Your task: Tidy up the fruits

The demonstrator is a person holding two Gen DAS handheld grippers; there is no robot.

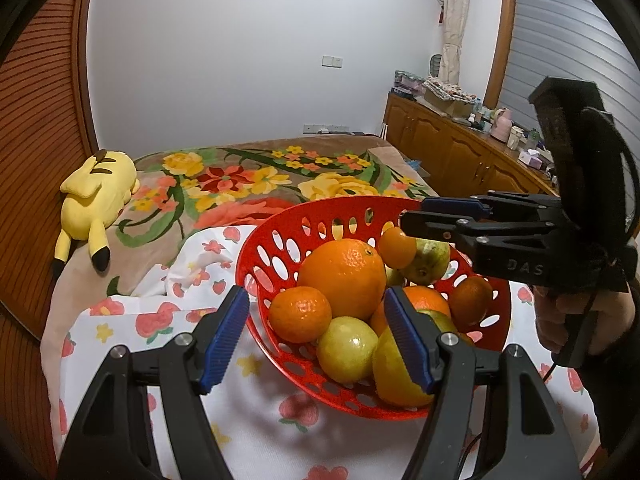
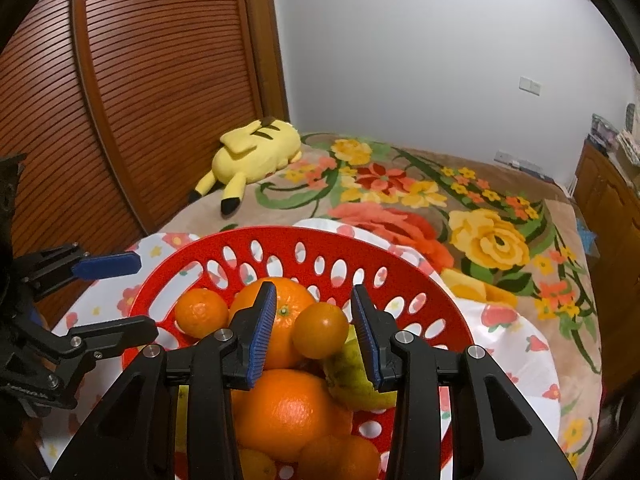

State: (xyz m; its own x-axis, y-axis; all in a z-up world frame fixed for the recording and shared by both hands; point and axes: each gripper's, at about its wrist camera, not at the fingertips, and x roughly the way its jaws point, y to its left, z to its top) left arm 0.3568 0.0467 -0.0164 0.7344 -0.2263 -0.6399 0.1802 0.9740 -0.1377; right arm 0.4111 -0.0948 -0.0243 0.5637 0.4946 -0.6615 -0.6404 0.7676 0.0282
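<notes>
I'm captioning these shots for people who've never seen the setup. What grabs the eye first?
A red basket piled with oranges and greenish fruit sits in front on a floral cloth. The right gripper reaches over it with a small orange between its pads, though contact isn't clear. Behind, a yellow plush lies on the flowered blanket by the slatted wooden door.

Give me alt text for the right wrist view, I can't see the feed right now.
The right gripper is closed on a small orange above a red perforated basket piled with oranges and yellow-green fruit. The basket sits on a strawberry-print cloth on a floral blanket, with the open left gripper at left.
</notes>
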